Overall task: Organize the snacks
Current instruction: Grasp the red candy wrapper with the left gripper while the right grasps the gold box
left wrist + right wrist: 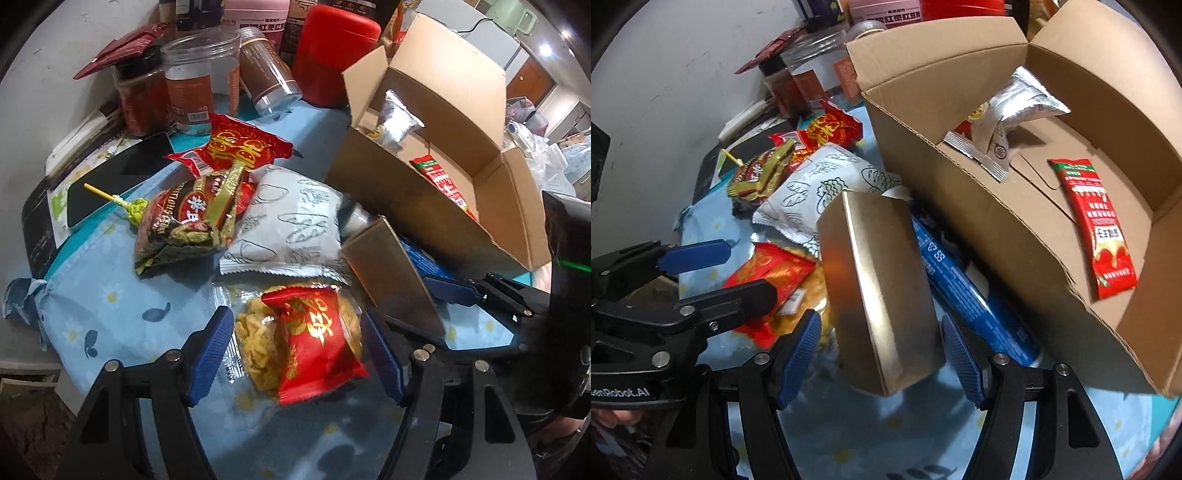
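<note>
left wrist view: the left gripper [297, 354] gapes wide around a red packet [314, 339] on the blue cloth [110, 295]. right gripper [881, 362] spreads wide around a gold box [882, 295], beside the cardboard box [979, 229].

Glossy foil red packet [314, 332]; matt corrugated cardboard box [997, 236]; printed cloth [122, 295].

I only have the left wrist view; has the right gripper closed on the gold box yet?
Observer: No, the right gripper has its jaws open around the gold box, gaps on both sides.
Operator: Thanks. What is the blue thing beside it?
Observer: A long blue packet lying between the gold box and the cardboard carton.
Operator: How does the red sachet sit inside?
Observer: The red sachet lies flat on the carton floor, apart from the silver packet.
</note>
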`<move>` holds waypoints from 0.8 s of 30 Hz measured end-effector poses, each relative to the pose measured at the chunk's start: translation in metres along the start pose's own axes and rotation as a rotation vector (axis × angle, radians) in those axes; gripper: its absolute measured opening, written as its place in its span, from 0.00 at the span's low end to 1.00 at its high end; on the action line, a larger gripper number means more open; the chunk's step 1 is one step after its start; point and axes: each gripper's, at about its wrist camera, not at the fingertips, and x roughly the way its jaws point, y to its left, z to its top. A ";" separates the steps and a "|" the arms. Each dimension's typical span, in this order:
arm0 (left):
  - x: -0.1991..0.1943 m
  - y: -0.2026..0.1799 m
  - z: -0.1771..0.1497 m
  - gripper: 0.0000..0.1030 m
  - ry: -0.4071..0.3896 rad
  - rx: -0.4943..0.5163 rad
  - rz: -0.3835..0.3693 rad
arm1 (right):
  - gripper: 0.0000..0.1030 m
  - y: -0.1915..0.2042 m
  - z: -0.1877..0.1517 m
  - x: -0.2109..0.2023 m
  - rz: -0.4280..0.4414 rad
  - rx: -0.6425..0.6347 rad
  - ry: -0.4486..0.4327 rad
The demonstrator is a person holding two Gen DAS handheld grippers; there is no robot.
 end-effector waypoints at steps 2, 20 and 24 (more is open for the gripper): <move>0.005 0.002 0.001 0.55 0.018 -0.004 0.011 | 0.66 -0.002 0.001 0.004 0.004 0.002 0.010; -0.013 -0.001 -0.046 0.32 0.117 0.010 -0.033 | 0.54 0.009 -0.034 -0.020 0.008 0.047 0.034; -0.019 -0.006 -0.067 0.32 0.142 0.008 -0.032 | 0.54 0.012 -0.056 -0.028 0.005 0.052 0.055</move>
